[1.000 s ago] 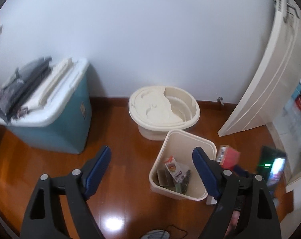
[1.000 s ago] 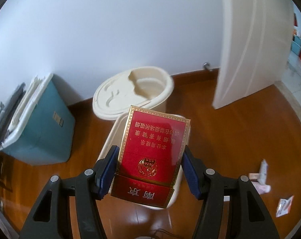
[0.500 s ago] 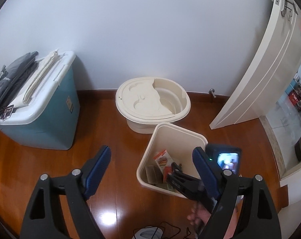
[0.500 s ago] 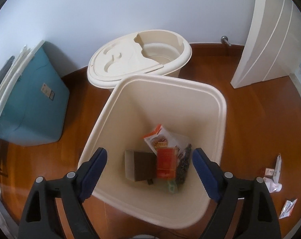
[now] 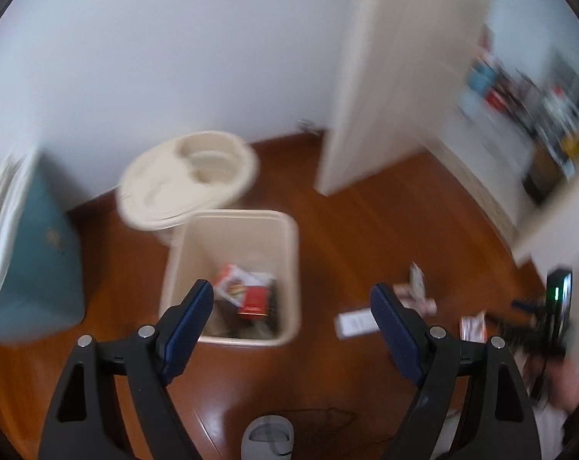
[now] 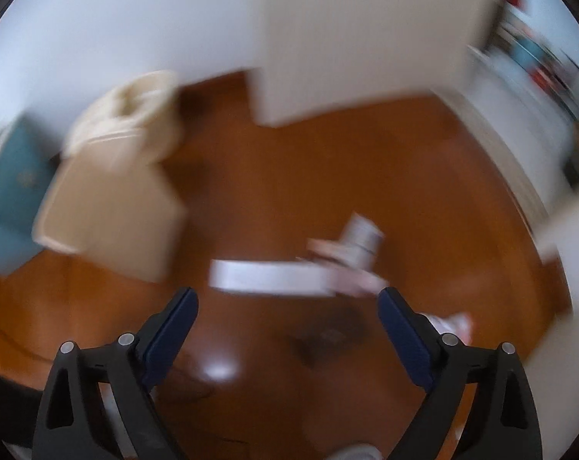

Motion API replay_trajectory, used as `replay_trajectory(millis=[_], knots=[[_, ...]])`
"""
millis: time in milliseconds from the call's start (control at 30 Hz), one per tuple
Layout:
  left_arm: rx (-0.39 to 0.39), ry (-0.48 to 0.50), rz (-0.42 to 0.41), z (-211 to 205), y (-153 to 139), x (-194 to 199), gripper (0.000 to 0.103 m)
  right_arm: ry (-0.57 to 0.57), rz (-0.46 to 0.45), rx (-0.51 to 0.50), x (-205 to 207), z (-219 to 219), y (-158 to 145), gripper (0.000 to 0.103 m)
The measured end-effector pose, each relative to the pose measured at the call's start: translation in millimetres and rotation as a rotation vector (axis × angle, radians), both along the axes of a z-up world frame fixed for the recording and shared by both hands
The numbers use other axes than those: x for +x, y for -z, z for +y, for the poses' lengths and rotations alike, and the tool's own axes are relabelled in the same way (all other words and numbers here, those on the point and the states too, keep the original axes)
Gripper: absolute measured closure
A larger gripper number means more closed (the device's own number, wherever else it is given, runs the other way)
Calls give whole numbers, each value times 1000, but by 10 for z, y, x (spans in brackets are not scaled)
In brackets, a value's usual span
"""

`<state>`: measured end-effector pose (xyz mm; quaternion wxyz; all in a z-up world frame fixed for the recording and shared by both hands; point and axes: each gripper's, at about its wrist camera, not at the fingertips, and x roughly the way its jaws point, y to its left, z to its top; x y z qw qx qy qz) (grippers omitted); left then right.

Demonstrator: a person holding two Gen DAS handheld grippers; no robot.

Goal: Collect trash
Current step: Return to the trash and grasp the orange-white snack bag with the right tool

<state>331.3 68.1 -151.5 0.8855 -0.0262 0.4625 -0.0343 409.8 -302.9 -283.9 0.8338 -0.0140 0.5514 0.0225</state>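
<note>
Two grippers gape empty: our left gripper (image 5: 292,301) near the bin (image 5: 294,245) holding the red box (image 5: 254,301); our right gripper's (image 6: 288,308) jaws, just opening, over floor litter (image 6: 268,276).

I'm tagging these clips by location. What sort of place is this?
Probably a room in a home: polished wood floor, white door ajar, and a beige waste bin beside a teal storage box.

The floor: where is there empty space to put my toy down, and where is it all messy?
Bare wood floor lies between the cream bin and the white door, and another patch between the bin and the teal box. It's crowded right of the bin, where the white box and wrappers lie.
</note>
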Motion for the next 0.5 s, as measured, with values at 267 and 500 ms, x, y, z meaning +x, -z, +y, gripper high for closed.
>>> replay_trajectory(millis=[267, 500], knots=[[11, 327, 125, -1789, 760, 352, 19, 482, 144, 59, -395, -2226, 1302, 4], [41, 402, 175, -2688, 1559, 372, 19, 785, 237, 238, -99, -2877, 2370, 4]])
